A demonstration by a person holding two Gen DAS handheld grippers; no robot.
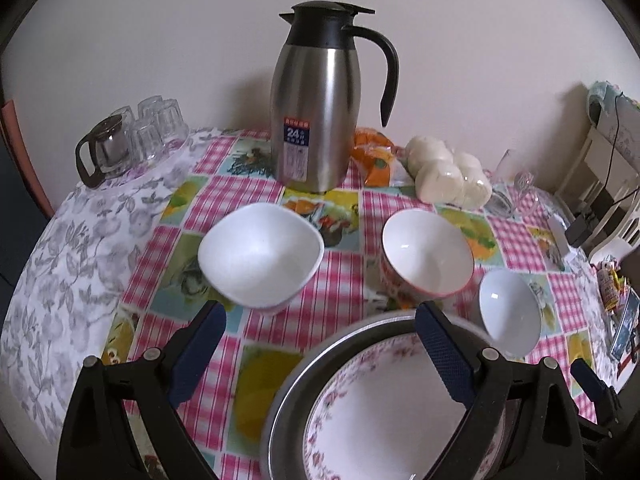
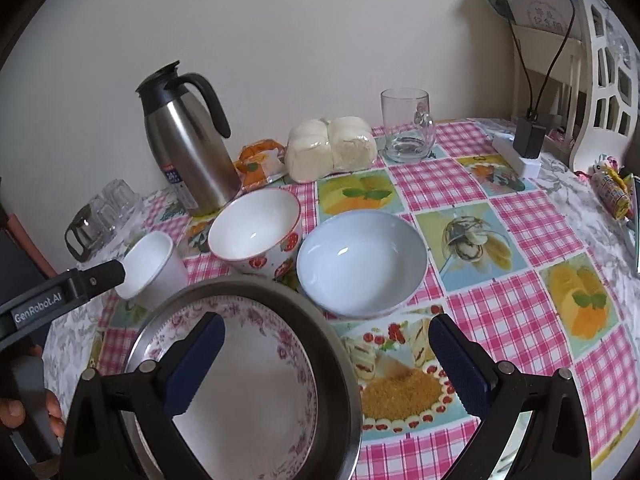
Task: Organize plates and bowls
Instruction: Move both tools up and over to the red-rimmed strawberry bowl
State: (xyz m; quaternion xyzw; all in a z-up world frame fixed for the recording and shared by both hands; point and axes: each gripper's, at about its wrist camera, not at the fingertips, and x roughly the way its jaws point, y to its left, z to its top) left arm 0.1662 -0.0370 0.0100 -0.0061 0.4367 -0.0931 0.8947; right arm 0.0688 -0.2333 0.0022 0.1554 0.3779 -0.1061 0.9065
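pan, metal and stiff, sits at the near bench edge with the glazed floral plate nested inside, best lifted by its rim. behind stand the blue bowl, strawberry bowl and square bowl, all slippery and breakable, so pinch a wall. left gripper and right gripper hover, jaws released, empty.

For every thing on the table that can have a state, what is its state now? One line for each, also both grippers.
Left gripper: open, holds nothing.
Right gripper: open, holds nothing.
Square white bowl: upright, empty.
Strawberry bowl: upright, empty.
Pale blue bowl: upright, empty.
Floral plate: lies inside the metal pan, empty.
Thermos jug: upright, lid shut.
Glass mug: upright, empty.
Small glasses: upside down.
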